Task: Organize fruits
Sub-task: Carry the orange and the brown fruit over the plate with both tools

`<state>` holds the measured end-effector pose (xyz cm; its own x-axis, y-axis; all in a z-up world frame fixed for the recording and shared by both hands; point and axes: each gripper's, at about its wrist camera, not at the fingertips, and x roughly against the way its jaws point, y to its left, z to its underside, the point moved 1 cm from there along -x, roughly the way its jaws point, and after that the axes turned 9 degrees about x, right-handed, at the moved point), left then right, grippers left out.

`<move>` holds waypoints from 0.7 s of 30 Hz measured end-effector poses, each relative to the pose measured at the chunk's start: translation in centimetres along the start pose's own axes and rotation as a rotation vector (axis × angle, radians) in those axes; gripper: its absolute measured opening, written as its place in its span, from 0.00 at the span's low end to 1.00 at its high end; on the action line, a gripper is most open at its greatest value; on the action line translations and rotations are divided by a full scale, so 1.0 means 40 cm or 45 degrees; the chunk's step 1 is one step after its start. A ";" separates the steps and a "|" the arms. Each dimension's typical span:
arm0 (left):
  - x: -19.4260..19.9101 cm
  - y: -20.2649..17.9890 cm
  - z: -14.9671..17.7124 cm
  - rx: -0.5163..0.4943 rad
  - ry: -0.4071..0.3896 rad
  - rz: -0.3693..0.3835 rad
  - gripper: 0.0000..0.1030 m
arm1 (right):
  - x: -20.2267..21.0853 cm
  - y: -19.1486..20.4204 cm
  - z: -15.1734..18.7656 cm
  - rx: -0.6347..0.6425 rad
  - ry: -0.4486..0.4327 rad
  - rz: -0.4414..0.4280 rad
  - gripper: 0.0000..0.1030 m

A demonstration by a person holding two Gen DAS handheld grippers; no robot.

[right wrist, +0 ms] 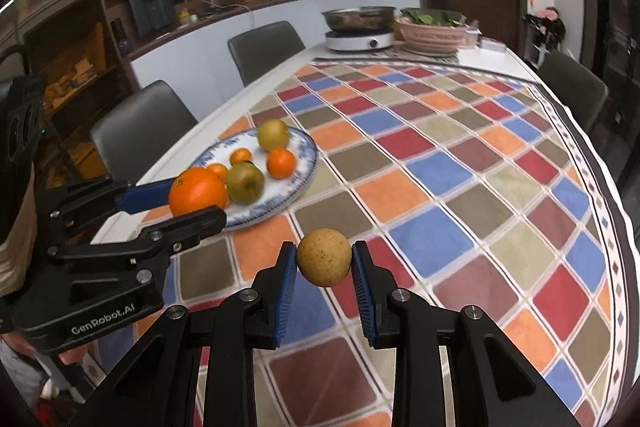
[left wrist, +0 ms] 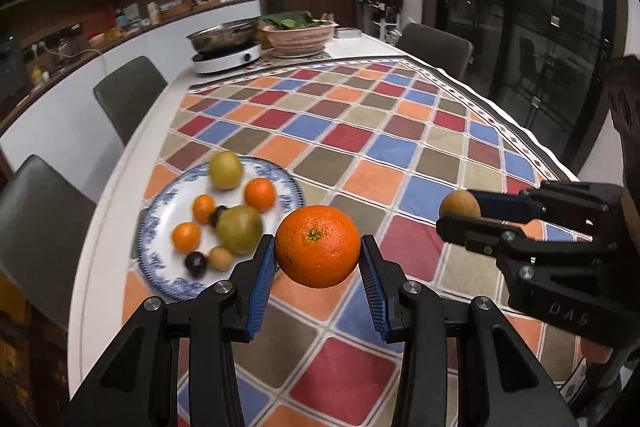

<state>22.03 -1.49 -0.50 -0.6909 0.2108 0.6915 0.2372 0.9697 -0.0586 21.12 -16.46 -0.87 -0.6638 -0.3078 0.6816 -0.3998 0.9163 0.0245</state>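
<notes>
While both fruits hang clear of the cloth, you are mid-carry, judging by the plate as landmark.

Left gripper point(left wrist: 318, 247): your blue pads pinch the orange point(left wrist: 318, 246) at its widest sides, jaws partly apart, so it cannot roll out; it hovers just beside the plate point(left wrist: 160, 211).

Right gripper point(right wrist: 324, 258): closed tight on the small brown fruit point(right wrist: 324, 257), farther from the plate, above the checked tablecloth point(right wrist: 460, 187).

Plate: already carries pears, small oranges and dark fruits, so it looks like your collecting spot.

Caution: bare room on the plate is scarce; set down gently.
</notes>
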 end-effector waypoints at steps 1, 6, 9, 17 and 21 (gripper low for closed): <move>0.005 0.013 -0.002 0.011 -0.006 -0.008 0.40 | -0.002 0.007 -0.011 0.013 -0.005 -0.004 0.28; 0.023 0.072 -0.009 0.047 -0.033 -0.064 0.40 | -0.017 0.054 -0.067 0.089 -0.034 -0.030 0.28; 0.026 0.106 -0.014 0.058 -0.041 -0.095 0.40 | -0.031 0.083 -0.095 0.138 -0.041 -0.040 0.28; 0.007 0.179 -0.024 0.061 -0.037 -0.151 0.40 | -0.089 0.147 -0.154 0.263 -0.026 -0.092 0.28; -0.012 0.217 -0.039 0.063 -0.048 -0.159 0.40 | -0.128 0.160 -0.187 0.283 -0.016 -0.110 0.28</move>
<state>25.47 6.64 -0.21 -0.7381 0.0917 0.6684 0.1147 0.9934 -0.0097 26.69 -7.10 1.24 -0.6281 -0.3872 0.6749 -0.5842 0.8077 -0.0803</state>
